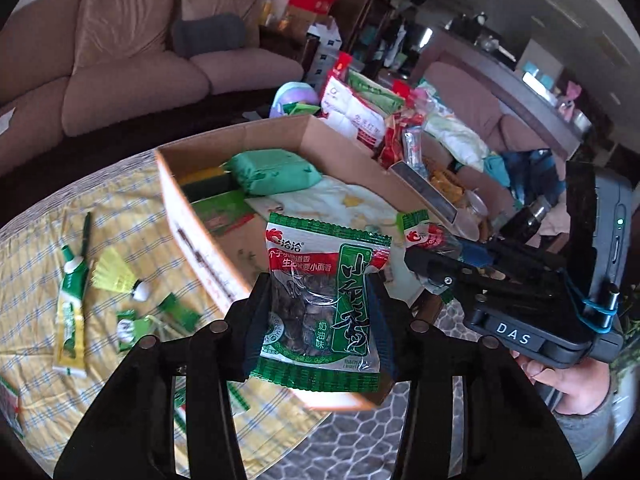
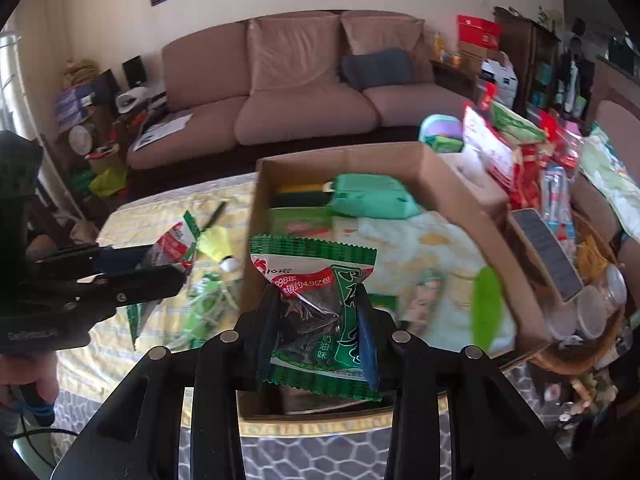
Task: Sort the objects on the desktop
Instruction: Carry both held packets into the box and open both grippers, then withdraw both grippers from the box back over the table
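Observation:
My left gripper (image 1: 318, 304) is shut on a green and red seed packet (image 1: 320, 248), held upright over the near wall of an open cardboard box (image 1: 192, 216). To its right, the right gripper (image 1: 424, 258) pinches a second packet of the same kind (image 1: 420, 236) above the box's right side. In the right wrist view, the right gripper (image 2: 316, 308) is shut on that packet (image 2: 312, 268), with the box (image 2: 440, 168) just beyond. The left gripper (image 2: 168, 272) appears at the left with its packet (image 2: 174, 242). A green soft pack (image 1: 272, 172) lies inside the box.
On the yellow checked tablecloth left of the box lie a toothpaste tube (image 1: 72, 312), a yellow shuttlecock (image 1: 116, 276), a pen (image 1: 86, 236) and small green packets (image 1: 160, 320). Snack bags (image 1: 360, 112) and jars crowd the table's right side. A sofa (image 1: 140, 60) stands behind.

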